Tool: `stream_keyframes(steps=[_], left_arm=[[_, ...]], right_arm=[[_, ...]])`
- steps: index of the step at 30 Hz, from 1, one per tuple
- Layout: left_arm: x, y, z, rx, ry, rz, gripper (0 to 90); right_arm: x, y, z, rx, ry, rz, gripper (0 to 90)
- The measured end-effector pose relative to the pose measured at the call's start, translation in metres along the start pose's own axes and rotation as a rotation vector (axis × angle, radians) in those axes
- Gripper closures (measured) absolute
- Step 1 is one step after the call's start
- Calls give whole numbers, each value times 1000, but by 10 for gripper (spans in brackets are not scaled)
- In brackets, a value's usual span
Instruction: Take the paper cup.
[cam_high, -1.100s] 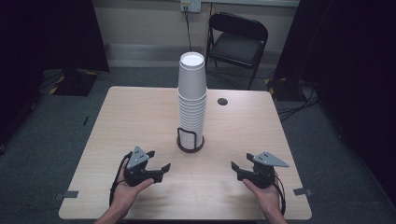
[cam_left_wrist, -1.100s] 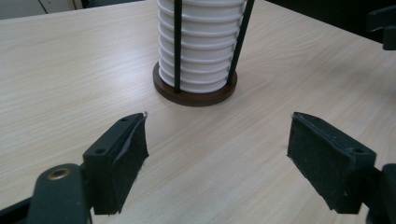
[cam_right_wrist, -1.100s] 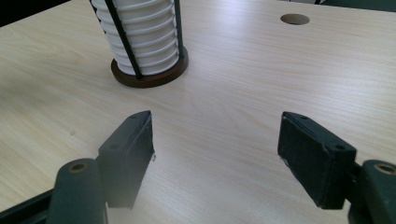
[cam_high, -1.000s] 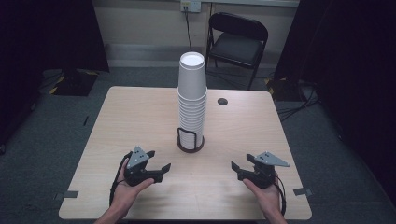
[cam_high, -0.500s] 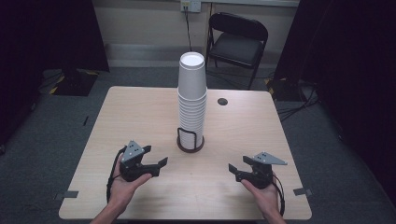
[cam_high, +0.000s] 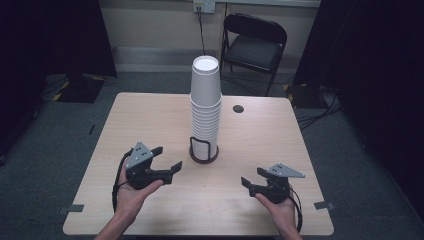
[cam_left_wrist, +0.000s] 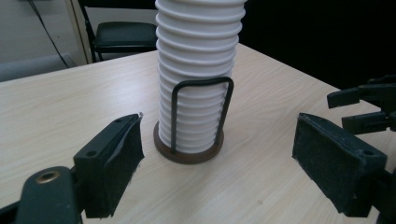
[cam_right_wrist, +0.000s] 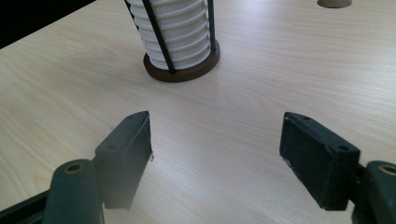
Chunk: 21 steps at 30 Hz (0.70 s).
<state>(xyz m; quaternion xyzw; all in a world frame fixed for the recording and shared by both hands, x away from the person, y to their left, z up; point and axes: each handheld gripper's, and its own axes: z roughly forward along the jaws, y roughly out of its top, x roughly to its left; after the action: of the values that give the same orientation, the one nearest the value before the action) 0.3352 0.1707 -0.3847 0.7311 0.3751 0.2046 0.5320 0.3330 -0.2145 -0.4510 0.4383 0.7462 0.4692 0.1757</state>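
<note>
I observe the stack of white paper cups (cam_high: 205, 107) standing upright in its wire-looped holder (cam_high: 203, 151) on a round brown base, near the middle of the wooden table (cam_high: 150, 115). My left gripper (cam_high: 167, 162) is raised near the holder's left side; its jaws have just been opening, nothing between them. My right gripper (cam_high: 252, 179) sits well apart, jaws wide, empty.

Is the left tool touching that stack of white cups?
Apart. The left gripper view shows bare table between the open left tool and the cup stack.
</note>
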Motion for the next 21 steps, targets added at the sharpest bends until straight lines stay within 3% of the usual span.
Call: stream_keyframes(steps=[2,4,8,16,21], left_arm=[[-2,6,2,-4,-14,-4,158],[-6,12,1,-3,-7,16,157],[-8,23,1,-18,-40,47,157],[-7,44,1,-63,-51,42,159],[-6,59,3,-75,-56,62,158]], right_arm=[[-1,-1,0,0,5,1,245],[-1,-1,-1,-1,7,6,244],[-1,-1,-1,-8,5,-12,231],[-1,-1,0,-5,10,-4,231],[-1,-2,0,-2,12,-6,231]])
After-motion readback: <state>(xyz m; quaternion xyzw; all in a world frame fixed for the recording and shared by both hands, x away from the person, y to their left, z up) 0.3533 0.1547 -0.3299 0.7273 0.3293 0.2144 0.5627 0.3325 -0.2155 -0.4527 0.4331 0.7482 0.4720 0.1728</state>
